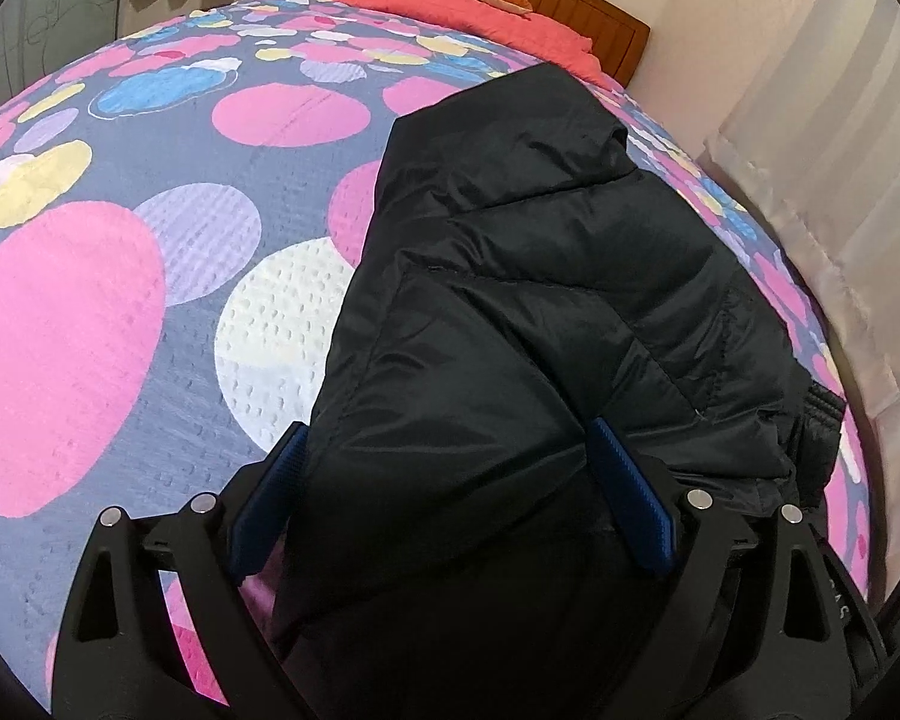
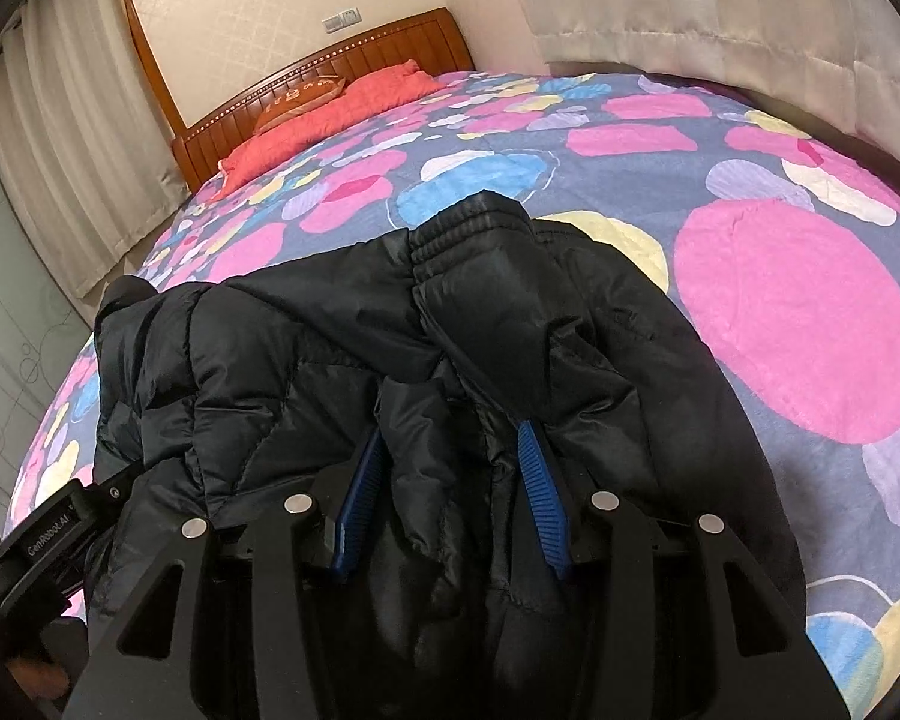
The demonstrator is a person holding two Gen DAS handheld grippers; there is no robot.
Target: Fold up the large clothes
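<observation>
The black padded jacket (image 1: 540, 312) lies folded on the bed's spotted bedspread (image 1: 120, 276), its bulk stretching ahead of both tongs. The left tongs (image 1: 450, 456) stand wide apart with a thick fold of the jacket between the blue pads (image 1: 630, 498), and whether those pads press on the cloth cannot be told. The right tongs (image 2: 447, 462) are clamped on a bunched fold of the jacket near its ribbed collar (image 2: 468, 228), which lies just ahead of them.
</observation>
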